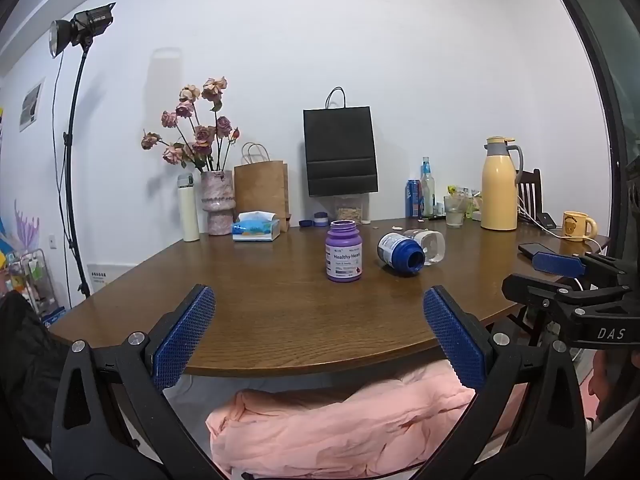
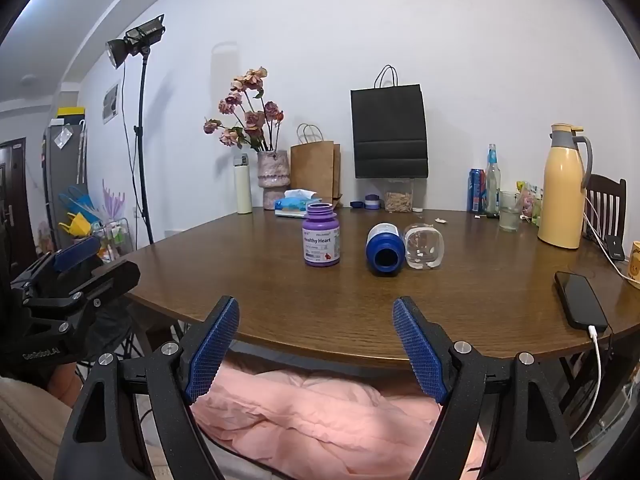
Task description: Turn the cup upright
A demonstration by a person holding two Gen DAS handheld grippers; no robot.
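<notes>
A clear glass cup lies on its side on the brown table, touching a blue bottle that also lies on its side with its mouth toward me. Left of them a purple bottle stands upright without a cap. My left gripper is open at the table's near edge, nothing between its fingers. My right gripper is likewise open at the near edge, well short of the cup. Each gripper shows at the side of the other's view.
Along the back stand a thermos, a vase of dried flowers, a tissue pack, paper bags, bottles and a glass, and a yellow jug. A phone charges at the right. Pink fabric lies under the table edge.
</notes>
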